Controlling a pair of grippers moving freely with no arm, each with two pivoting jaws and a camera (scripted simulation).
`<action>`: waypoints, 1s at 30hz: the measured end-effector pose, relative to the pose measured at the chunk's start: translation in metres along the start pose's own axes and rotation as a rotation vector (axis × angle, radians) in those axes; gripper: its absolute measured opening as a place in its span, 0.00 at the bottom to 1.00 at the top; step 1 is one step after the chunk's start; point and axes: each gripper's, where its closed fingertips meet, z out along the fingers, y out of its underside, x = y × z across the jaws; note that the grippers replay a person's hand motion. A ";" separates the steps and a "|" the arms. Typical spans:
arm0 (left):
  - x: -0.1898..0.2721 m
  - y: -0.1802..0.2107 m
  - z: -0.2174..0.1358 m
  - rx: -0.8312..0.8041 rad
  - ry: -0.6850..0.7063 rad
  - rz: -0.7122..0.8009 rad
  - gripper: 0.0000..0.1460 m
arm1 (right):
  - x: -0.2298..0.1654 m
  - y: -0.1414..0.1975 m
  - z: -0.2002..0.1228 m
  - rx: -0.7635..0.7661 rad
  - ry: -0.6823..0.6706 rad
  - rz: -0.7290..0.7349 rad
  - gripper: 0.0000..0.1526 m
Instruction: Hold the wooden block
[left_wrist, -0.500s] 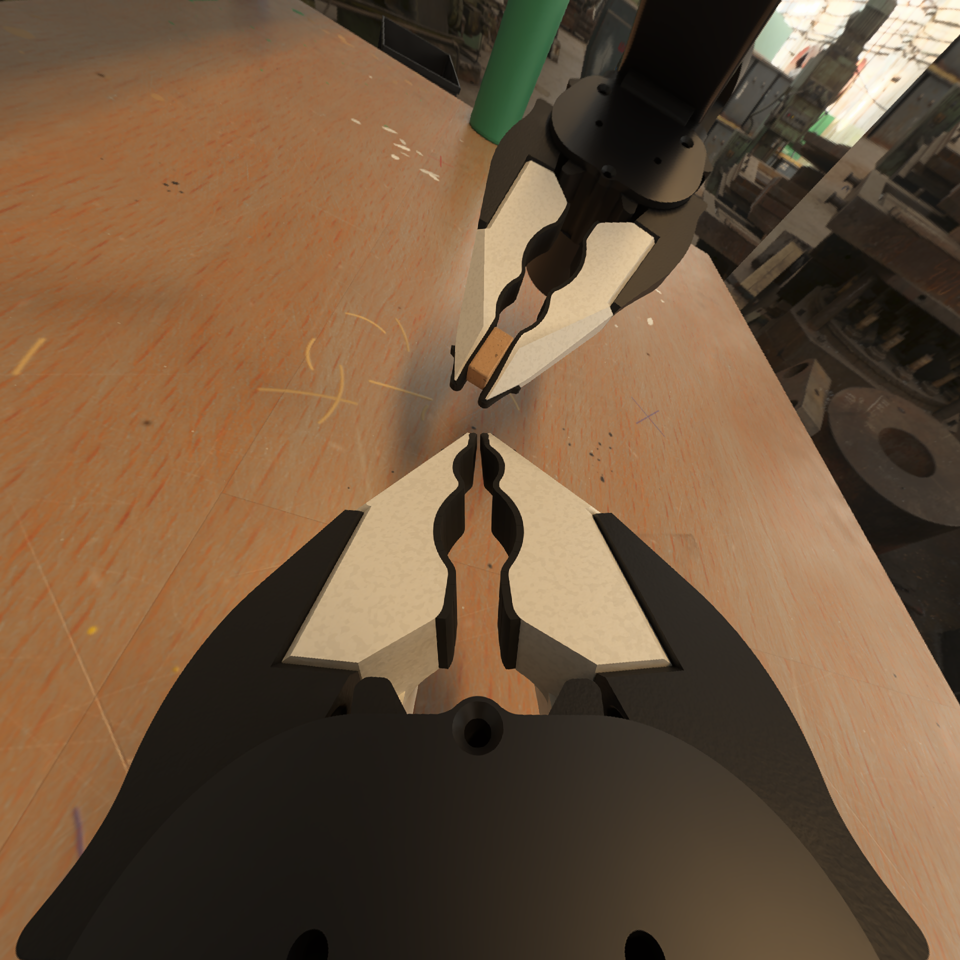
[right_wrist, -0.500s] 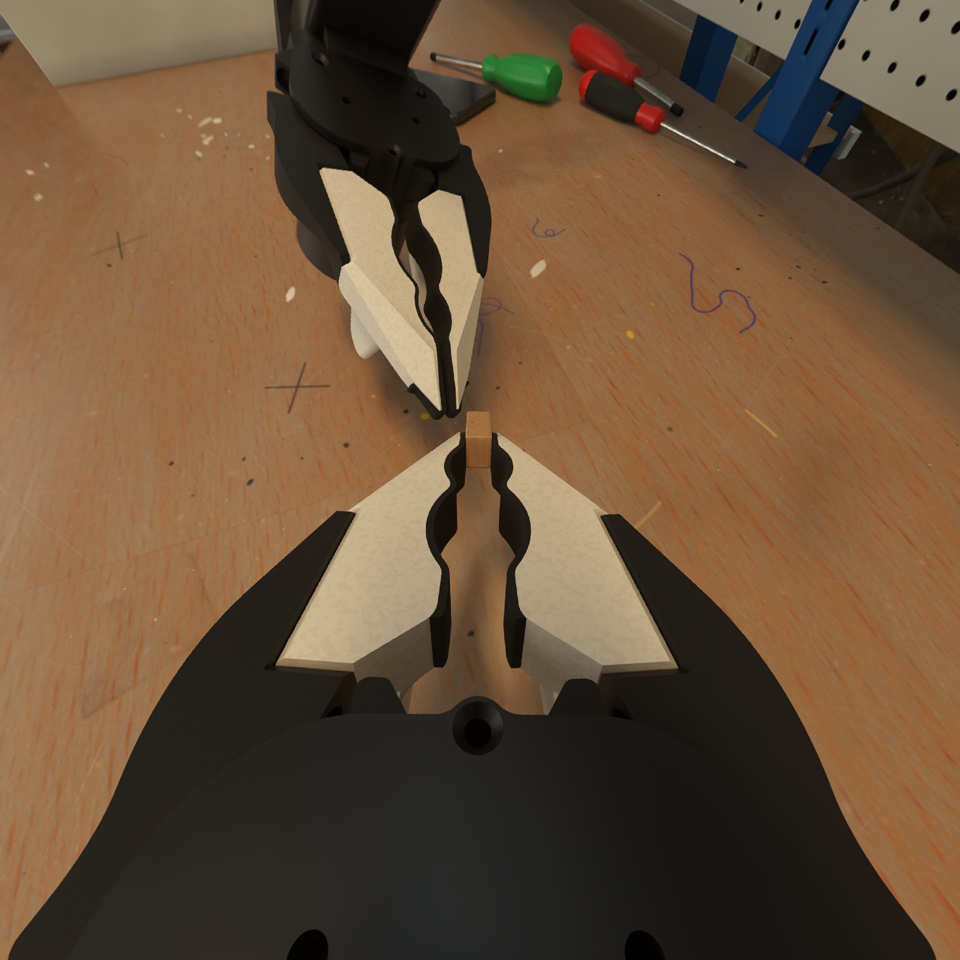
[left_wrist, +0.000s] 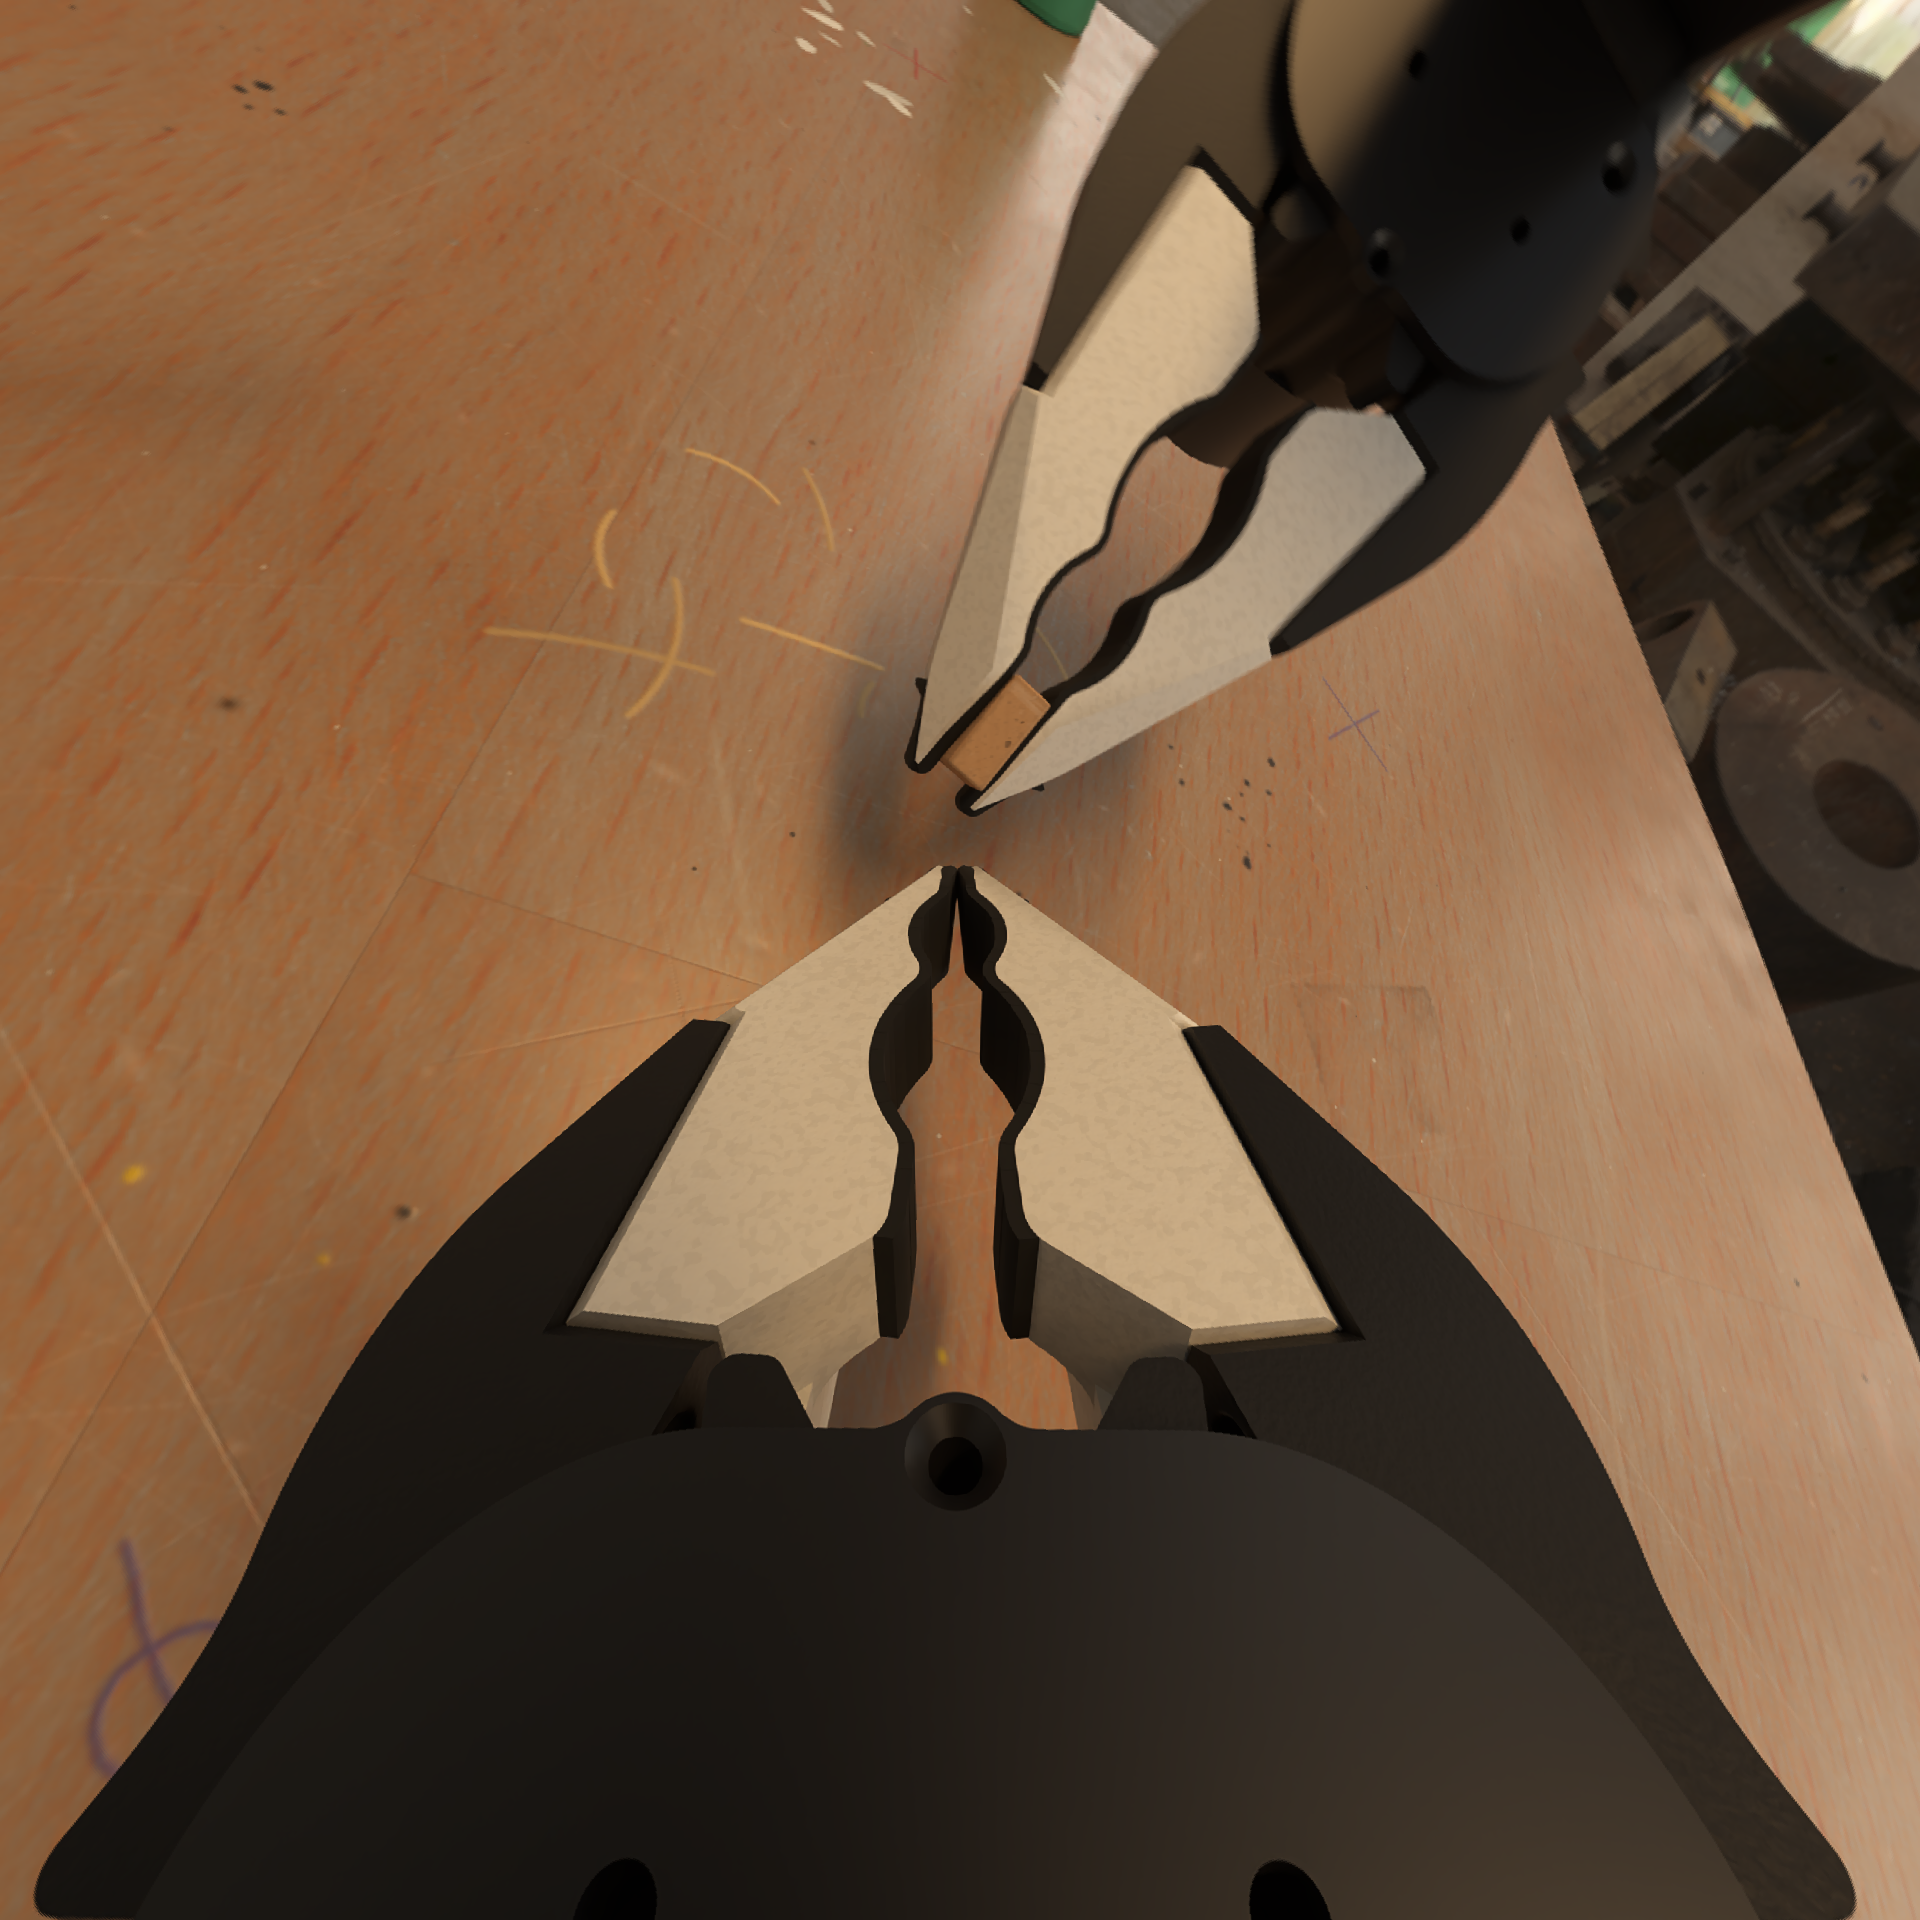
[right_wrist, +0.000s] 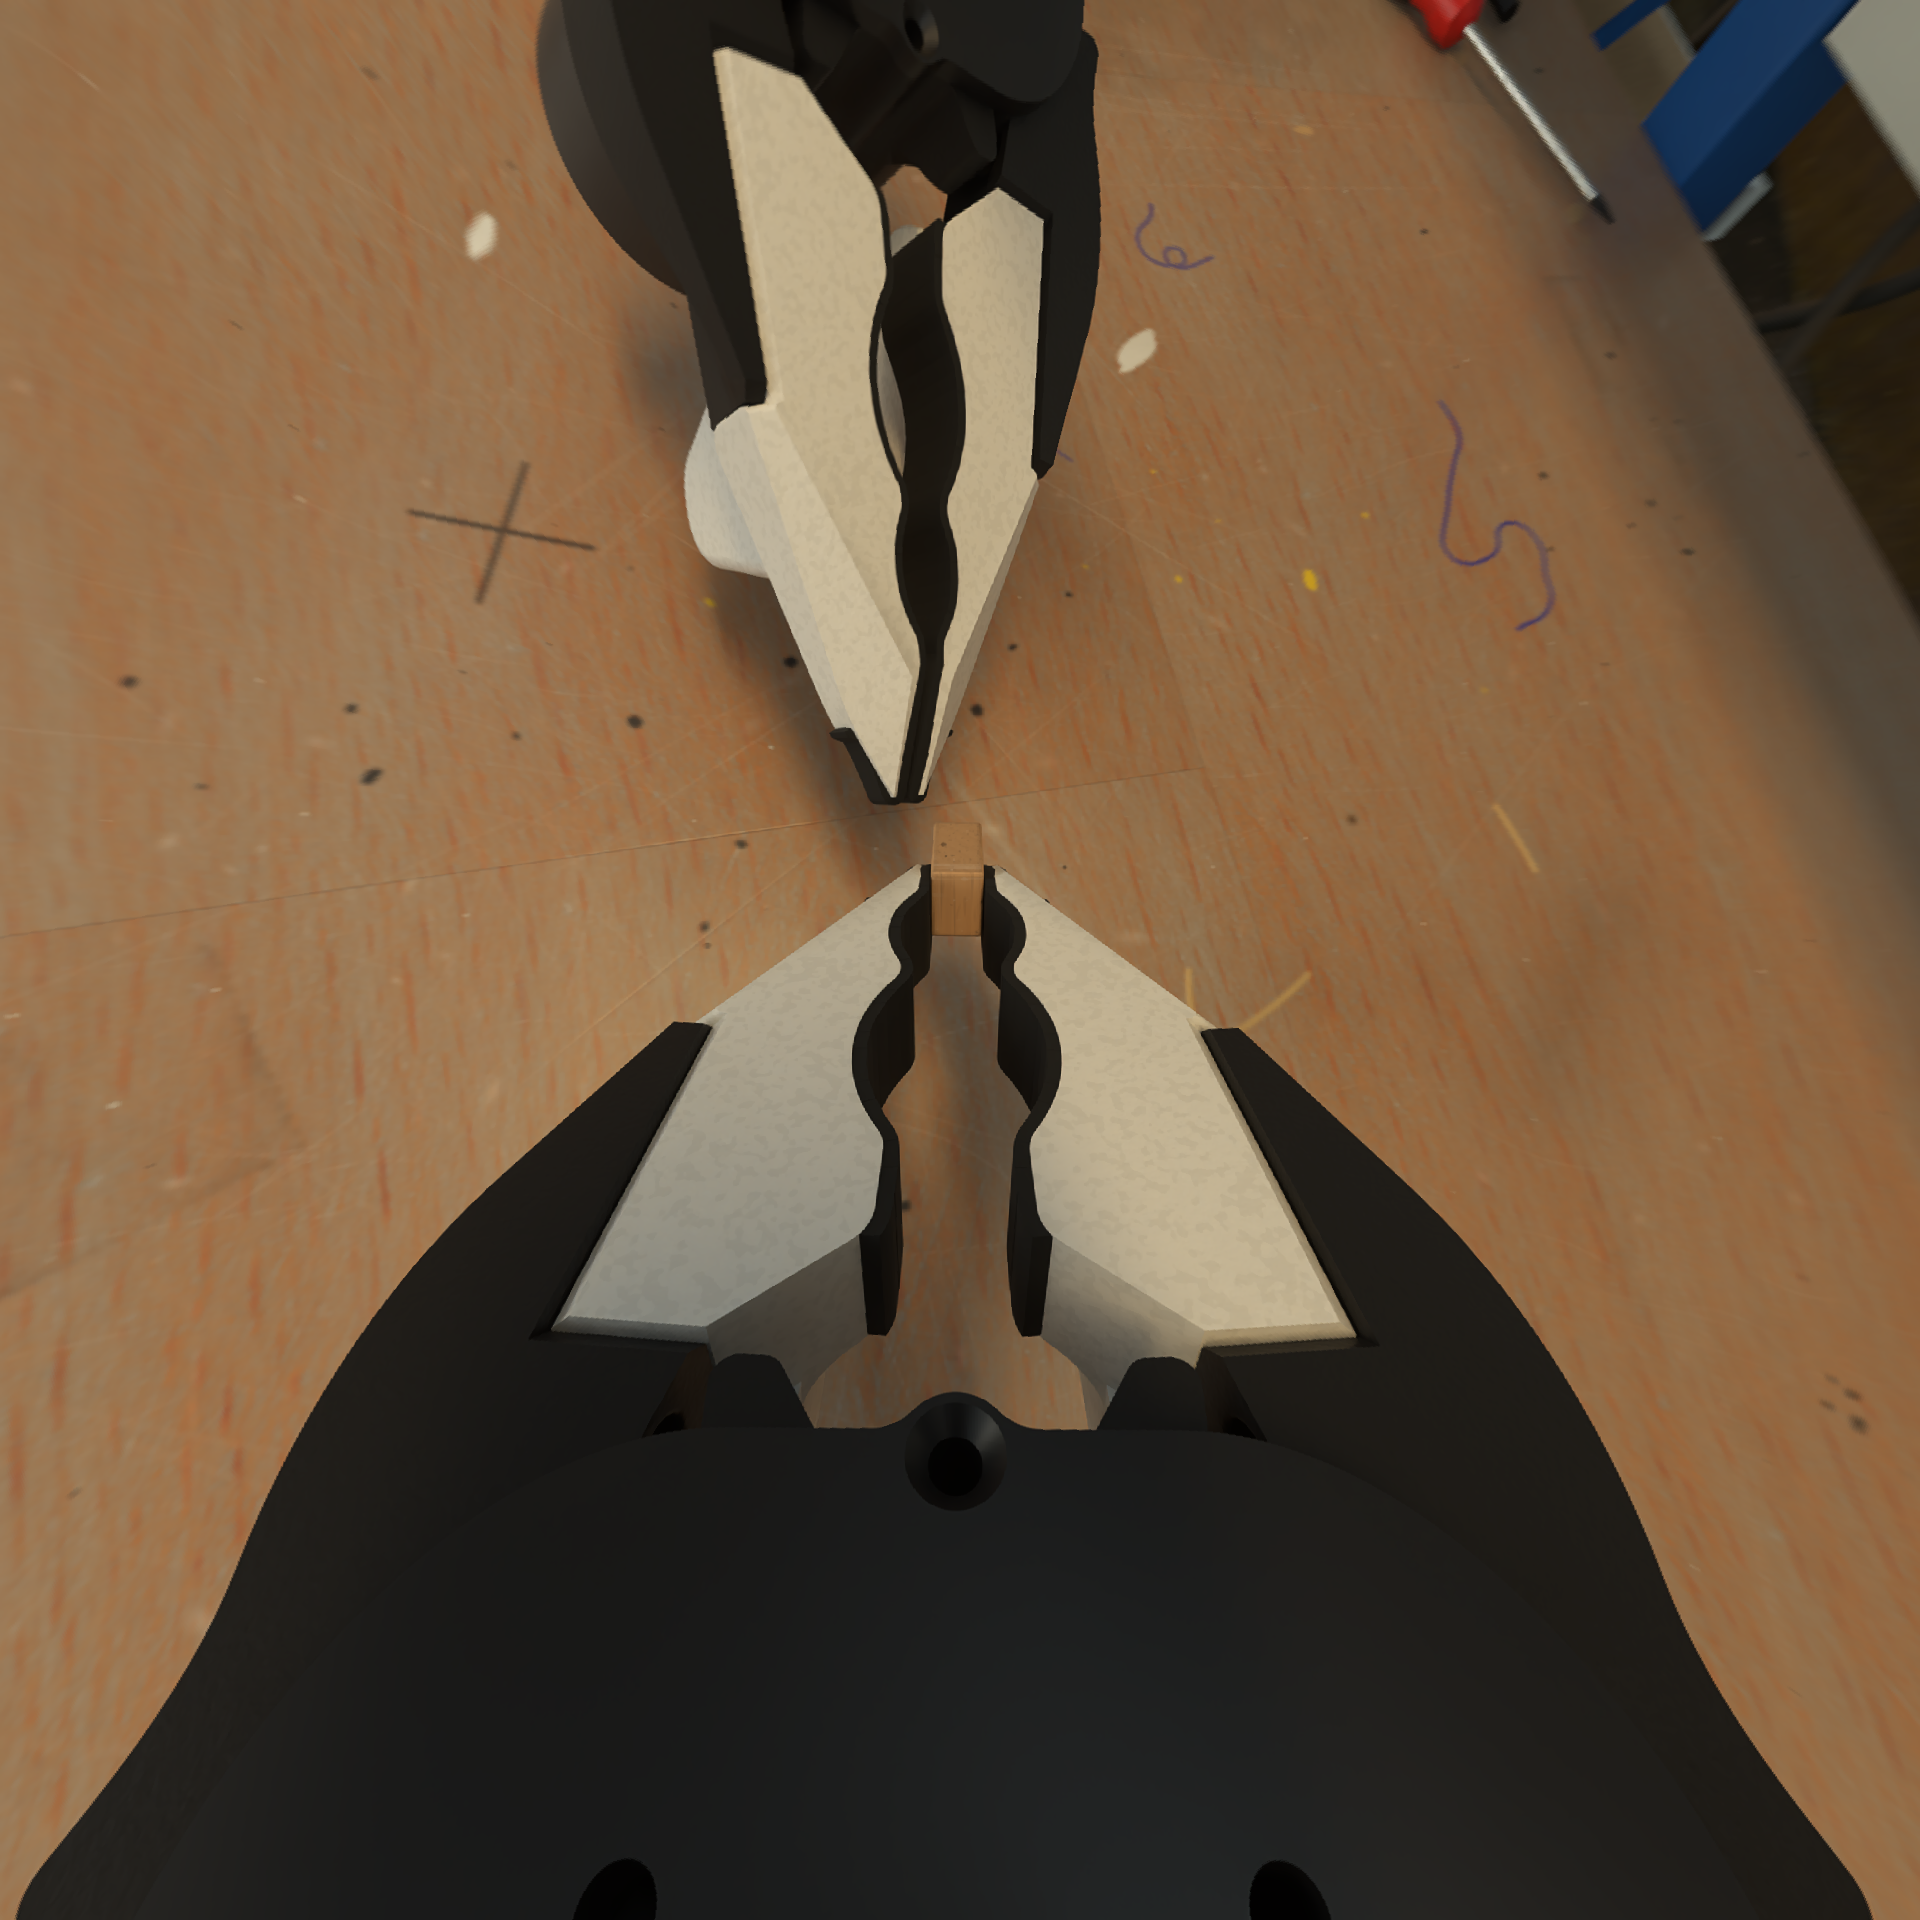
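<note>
A small wooden block (right_wrist: 956, 891) is pinched between the tips of my right gripper (right_wrist: 957, 881), just above the wooden table (right_wrist: 312, 935). In the left wrist view the block (left_wrist: 1000, 734) shows between the right gripper's (left_wrist: 943, 784) tips, ahead and slightly right. My left gripper (left_wrist: 957, 875) is shut and empty, its tips a short gap from the block. In the right wrist view the left gripper (right_wrist: 902, 792) points at me, tip to tip, just beyond the block.
The table edge (left_wrist: 1704, 831) runs along the right in the left wrist view, with dark machinery beyond. A red-handled screwdriver (right_wrist: 1527, 94) and a blue frame (right_wrist: 1745, 114) lie at the far right. Pen marks and paint specks dot the table.
Both views have closed in: the two grippers are closer to each other, tips nearly meeting. The right gripper still grips the block and the left stays shut.
</note>
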 end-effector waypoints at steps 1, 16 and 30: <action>-0.002 0.000 -0.001 0.006 -0.003 -0.012 0.00 | 0.001 0.000 0.001 -0.011 0.032 -0.020 0.05; -0.020 0.001 -0.007 0.011 -0.084 -0.051 0.01 | 0.011 0.001 0.015 -0.100 0.273 -0.066 0.05; -0.020 -0.013 -0.017 0.126 0.022 -0.159 0.00 | 0.024 -0.016 0.008 0.086 0.252 0.007 0.05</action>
